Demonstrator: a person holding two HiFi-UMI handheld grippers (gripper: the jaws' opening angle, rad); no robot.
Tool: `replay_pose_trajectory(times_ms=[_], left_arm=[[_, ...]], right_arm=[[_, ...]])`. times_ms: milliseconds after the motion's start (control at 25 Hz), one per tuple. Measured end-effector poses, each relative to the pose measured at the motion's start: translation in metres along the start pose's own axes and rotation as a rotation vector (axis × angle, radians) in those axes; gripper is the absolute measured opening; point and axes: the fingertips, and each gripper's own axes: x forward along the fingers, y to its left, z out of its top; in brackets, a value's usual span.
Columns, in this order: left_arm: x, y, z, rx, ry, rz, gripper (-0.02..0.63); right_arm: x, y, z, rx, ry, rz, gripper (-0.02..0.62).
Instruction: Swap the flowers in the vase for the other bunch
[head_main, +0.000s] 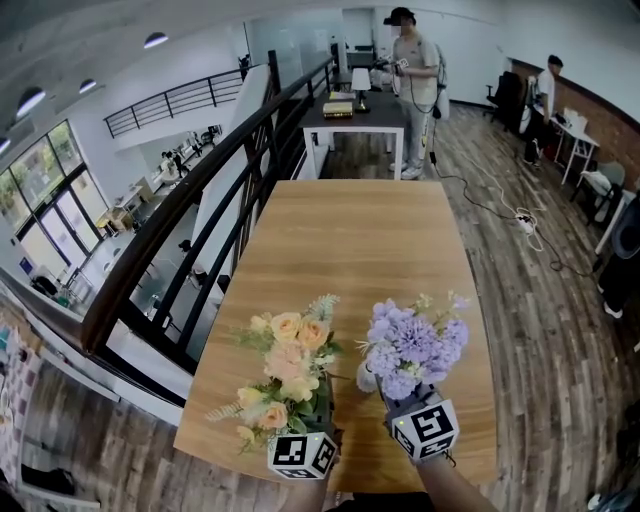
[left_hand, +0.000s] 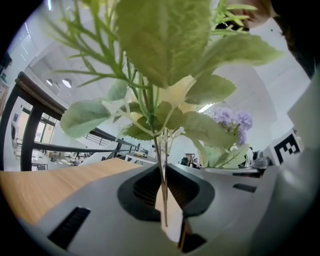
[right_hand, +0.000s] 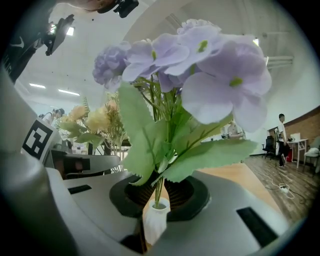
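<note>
My left gripper (head_main: 312, 425) (left_hand: 163, 182) is shut on the thin stems of the yellow and peach bunch (head_main: 285, 362) (left_hand: 160, 70), held upright over the near left of the wooden table (head_main: 380, 230). To its right, my right gripper (head_main: 402, 405) (right_hand: 159, 186) is shut on the stems of the purple bunch (head_main: 412, 340) (right_hand: 200, 75). In the right gripper view those stems run down into the mouth of a small white vase (right_hand: 154, 222) just under the jaws. The vase (head_main: 367, 379) shows as a white patch beside the purple blooms in the head view.
A black railing (head_main: 230, 170) with a wooden handrail runs along the table's left side above a drop. A dark table (head_main: 355, 115) with a lamp stands beyond, and a person (head_main: 415, 70) stands next to it. Cables (head_main: 520, 220) lie on the wood floor at right.
</note>
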Motion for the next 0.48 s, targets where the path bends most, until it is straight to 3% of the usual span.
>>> replay_pose_trajectory(times_ms=[480], left_arm=[[0.002, 0.003, -0.009, -0.002, 0.009, 0.030, 0.038]], right_arm=[[0.006, -0.002, -0.024, -0.003, 0.039, 0.011, 0.061]])
